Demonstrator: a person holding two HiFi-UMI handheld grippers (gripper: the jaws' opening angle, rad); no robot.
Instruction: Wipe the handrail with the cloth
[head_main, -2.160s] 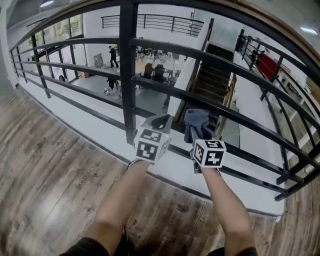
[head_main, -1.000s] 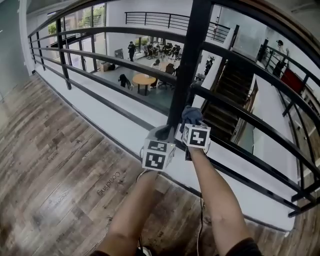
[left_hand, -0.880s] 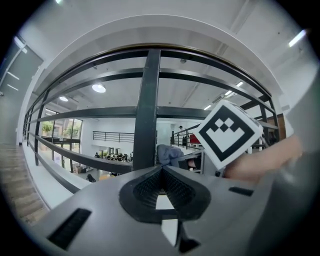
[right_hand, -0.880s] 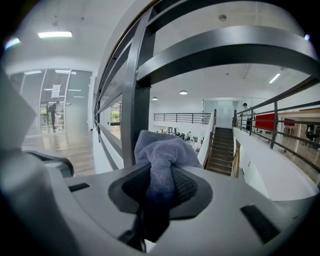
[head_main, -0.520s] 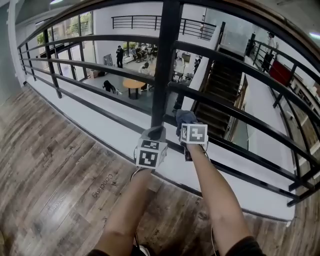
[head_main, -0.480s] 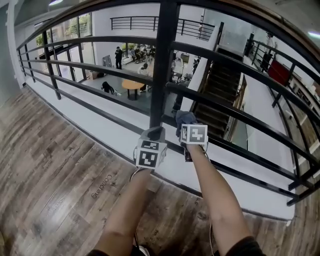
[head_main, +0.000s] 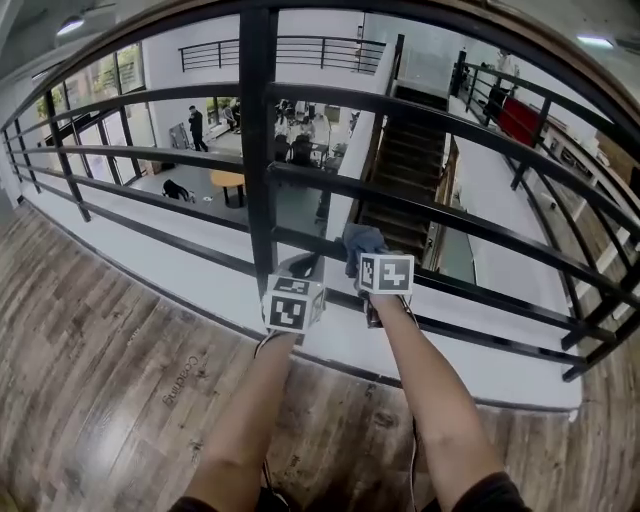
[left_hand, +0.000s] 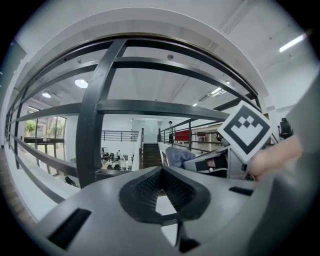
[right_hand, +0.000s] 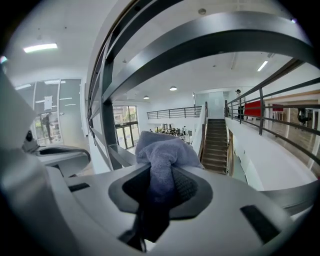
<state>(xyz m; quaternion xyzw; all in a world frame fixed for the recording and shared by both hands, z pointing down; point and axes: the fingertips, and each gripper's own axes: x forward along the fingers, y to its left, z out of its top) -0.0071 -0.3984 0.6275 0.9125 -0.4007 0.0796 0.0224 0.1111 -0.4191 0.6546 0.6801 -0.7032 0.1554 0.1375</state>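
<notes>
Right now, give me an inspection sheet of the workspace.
Surface: handrail, black metal post and horizontal bars, above a wood-plank floor.
Job's things: cloth, blue-grey, bunched, level with a lower bar; contact cannot be told.
Clutter: nothing seen.
Grippers: left gripper shut, empty, beside the post; right gripper shut on the cloth.
Cables: what looks like a thin dark cord beside the right forearm.
Surroundings: open atrium below with tables, people and a staircase.
</notes>
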